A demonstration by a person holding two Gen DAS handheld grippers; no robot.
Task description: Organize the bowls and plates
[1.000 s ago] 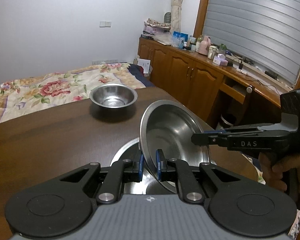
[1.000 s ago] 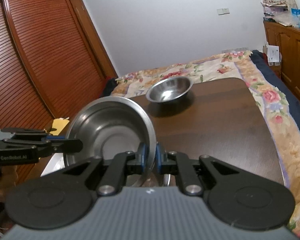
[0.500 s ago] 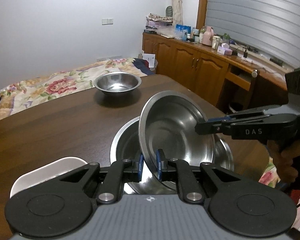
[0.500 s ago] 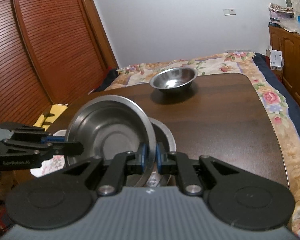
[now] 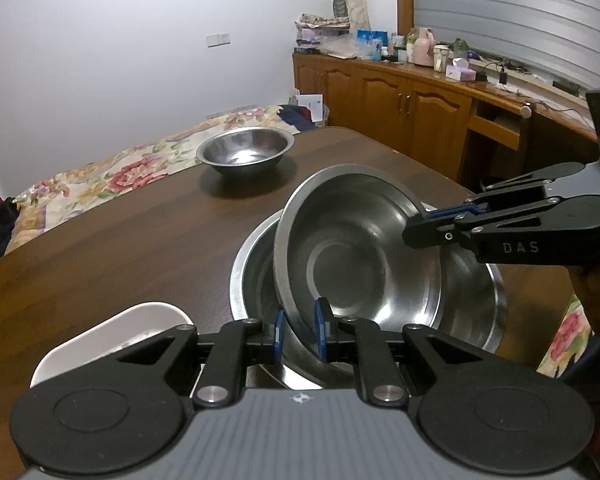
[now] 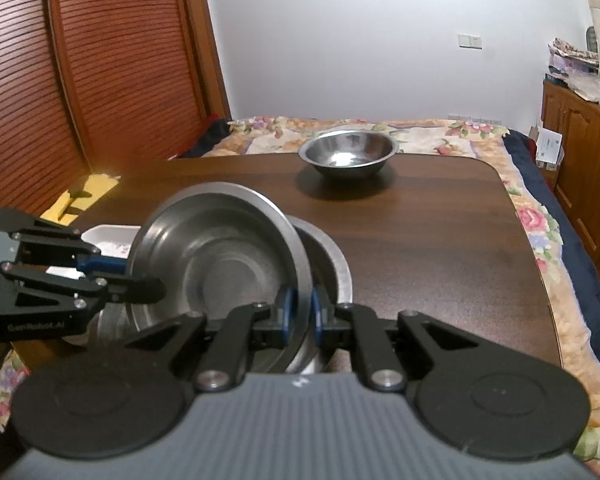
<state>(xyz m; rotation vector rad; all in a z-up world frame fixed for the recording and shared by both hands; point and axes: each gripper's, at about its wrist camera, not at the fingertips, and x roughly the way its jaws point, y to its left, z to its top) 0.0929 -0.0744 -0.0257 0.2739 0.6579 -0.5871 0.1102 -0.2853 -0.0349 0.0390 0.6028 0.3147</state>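
The left gripper was clamped on the near rim of the held steel bowl, and the right gripper pinched the opposite rim, so the bowl hung tilted between the 2 claws. Compared with 1 second before, the bowl had come down and forward and now sat partly inside the larger steel basin beneath it, which had been barely visible earlier. By my judgement the nesting step was nearly done, with only levelling and release left. The left wrist view alone showed the white dish at 8 o'clock and the cabinet counter at 1 o'clock. The right wrist view alone showed the slatted wardrobe door at 10 o'clock. Farthest, at 12 o'clock on the table, the small steel bowl stood apart, not yet stacked.
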